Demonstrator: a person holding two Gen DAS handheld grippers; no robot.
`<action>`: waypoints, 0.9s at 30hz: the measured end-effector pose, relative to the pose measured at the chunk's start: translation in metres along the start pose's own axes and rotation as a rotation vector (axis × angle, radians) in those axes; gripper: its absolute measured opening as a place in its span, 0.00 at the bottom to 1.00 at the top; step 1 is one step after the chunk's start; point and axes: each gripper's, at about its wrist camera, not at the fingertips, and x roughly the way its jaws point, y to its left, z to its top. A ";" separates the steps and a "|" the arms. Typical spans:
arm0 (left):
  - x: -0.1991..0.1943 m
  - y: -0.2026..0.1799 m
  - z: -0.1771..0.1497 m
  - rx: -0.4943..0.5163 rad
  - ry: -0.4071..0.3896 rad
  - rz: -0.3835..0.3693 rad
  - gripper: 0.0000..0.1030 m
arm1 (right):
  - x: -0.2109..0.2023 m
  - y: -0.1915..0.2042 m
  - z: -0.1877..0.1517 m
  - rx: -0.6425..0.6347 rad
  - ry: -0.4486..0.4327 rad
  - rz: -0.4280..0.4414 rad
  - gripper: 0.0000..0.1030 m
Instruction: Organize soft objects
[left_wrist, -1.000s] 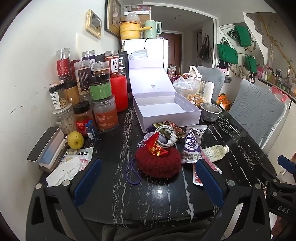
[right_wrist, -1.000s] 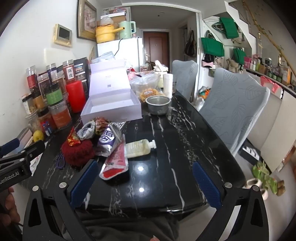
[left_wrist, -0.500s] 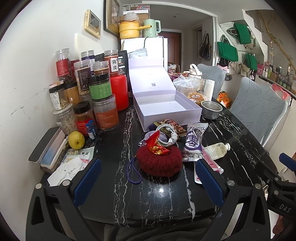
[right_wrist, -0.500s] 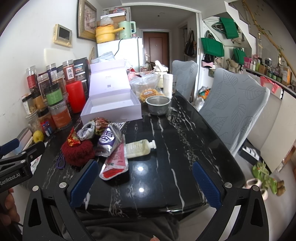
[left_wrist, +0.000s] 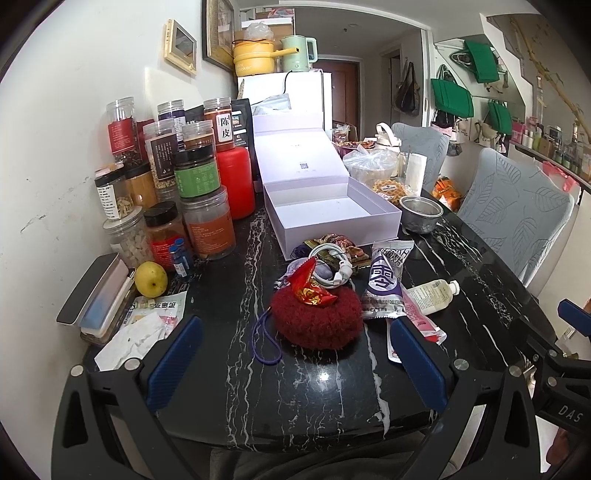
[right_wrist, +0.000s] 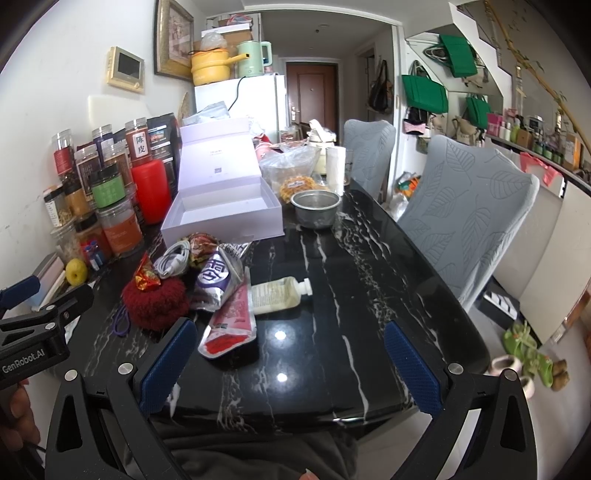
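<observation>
A dark red fuzzy pouch (left_wrist: 317, 320) (right_wrist: 154, 303) with a purple cord lies on the black marble table (left_wrist: 295, 398), a red foil packet (left_wrist: 309, 288) on top of it. Behind it sit a coiled white cable (left_wrist: 332, 264), a purple snack bag (left_wrist: 385, 283) (right_wrist: 218, 277), a red sachet (right_wrist: 231, 319) and a small lotion bottle (left_wrist: 434, 295) (right_wrist: 277, 293). An open white box (left_wrist: 332, 212) (right_wrist: 225, 214) stands farther back, nothing inside. My left gripper (left_wrist: 295, 360) is open, just short of the pouch. My right gripper (right_wrist: 290, 363) is open over bare table.
Many jars (left_wrist: 195, 192) and a red canister (left_wrist: 236, 186) line the left wall. A yellow fruit (left_wrist: 150, 278), a tin and paper packets lie at the near left. A metal bowl (left_wrist: 421, 214) stands right of the box. Grey chairs (right_wrist: 469, 218) flank the right side.
The left gripper has drifted slightly, so the pouch sits a little farther right and lower in its view. The right view is nearly unchanged. Nothing on the table has moved.
</observation>
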 end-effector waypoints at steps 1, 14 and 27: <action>0.000 0.000 0.000 0.001 0.001 0.000 1.00 | 0.000 0.000 0.000 -0.001 0.000 0.000 1.00; 0.000 -0.001 -0.001 0.002 0.008 0.000 1.00 | 0.002 0.001 -0.001 -0.003 0.006 -0.002 1.00; 0.001 0.004 -0.001 -0.004 0.015 0.001 1.00 | 0.002 0.002 -0.003 -0.010 0.012 0.001 1.00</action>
